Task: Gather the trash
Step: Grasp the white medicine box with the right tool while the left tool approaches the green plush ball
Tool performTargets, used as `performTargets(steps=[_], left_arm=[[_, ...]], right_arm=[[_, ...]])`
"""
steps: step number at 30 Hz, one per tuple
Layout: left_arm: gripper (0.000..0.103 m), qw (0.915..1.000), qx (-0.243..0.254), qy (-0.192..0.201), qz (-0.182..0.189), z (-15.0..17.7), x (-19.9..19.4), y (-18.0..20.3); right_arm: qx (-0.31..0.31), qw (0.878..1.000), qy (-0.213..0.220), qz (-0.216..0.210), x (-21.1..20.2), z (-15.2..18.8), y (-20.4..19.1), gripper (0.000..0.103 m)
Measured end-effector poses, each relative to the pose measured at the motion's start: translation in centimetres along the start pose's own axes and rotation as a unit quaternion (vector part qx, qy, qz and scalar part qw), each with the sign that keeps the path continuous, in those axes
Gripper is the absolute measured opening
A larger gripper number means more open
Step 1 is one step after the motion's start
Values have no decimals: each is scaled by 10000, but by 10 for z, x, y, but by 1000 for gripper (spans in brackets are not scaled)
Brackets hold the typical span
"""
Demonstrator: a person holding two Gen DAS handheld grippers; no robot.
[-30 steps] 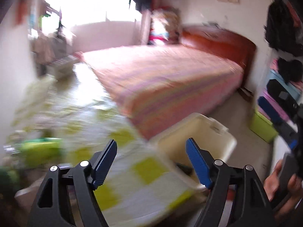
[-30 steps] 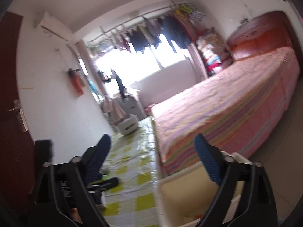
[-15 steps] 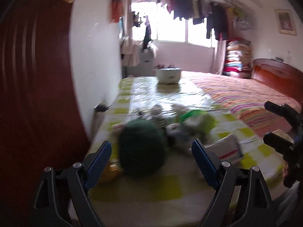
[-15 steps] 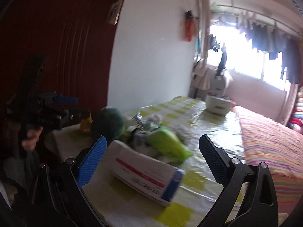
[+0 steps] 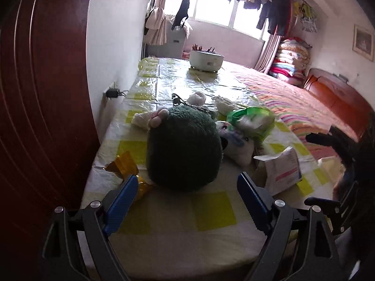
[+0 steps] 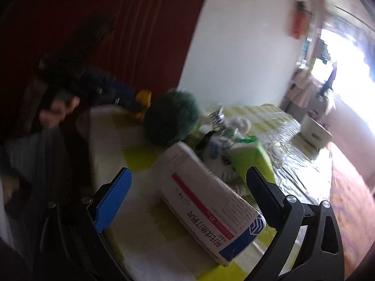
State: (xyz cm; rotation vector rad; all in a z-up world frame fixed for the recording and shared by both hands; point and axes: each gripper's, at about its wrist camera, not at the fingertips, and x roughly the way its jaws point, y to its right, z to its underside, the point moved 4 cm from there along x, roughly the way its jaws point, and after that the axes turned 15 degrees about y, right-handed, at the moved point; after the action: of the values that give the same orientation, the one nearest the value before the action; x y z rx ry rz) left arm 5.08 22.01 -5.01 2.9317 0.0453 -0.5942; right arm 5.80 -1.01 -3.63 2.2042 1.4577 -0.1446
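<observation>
A: How does the left gripper [image 5: 185,188] stand?

B: Its jaws have just been opening and are wide now, with nothing pressed between them. It hangs over the near edge of the surface [image 5: 211,213], which has a yellow-checked cover. Just ahead sits a dark green plush ball [image 5: 184,149], and a gold wrapper [image 5: 124,167] lies by the left fingertip.

A: And the right gripper [image 6: 187,182]?

B: Also spread wide. A white box [image 6: 206,201] with a red stripe and a blue corner lies on the surface between the fingers, but the pads are clear of it.

A: What is farther out?

B: A green bag [image 5: 252,119] and crumpled white paper [image 5: 198,98] beyond the plush ball, then a white pot [image 5: 205,59] at the far end. A bed [image 5: 304,107] runs along the right side.
</observation>
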Motion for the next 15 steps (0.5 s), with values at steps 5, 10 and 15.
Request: performTargets(steps=[5, 10, 15], left_arm=[[84, 9997, 198, 129, -65, -3, -3, 5], [84, 9996, 231, 166, -70, -5, 1, 6], [84, 9998, 139, 109, -19, -5, 3, 1]], right_arm=[[-569, 9956, -496, -552, 16, 4, 1, 97], [-915, 9853, -1170, -842, 35, 20, 22, 97], [-1121, 9725, -1697, -1133, 48, 33, 24, 95]])
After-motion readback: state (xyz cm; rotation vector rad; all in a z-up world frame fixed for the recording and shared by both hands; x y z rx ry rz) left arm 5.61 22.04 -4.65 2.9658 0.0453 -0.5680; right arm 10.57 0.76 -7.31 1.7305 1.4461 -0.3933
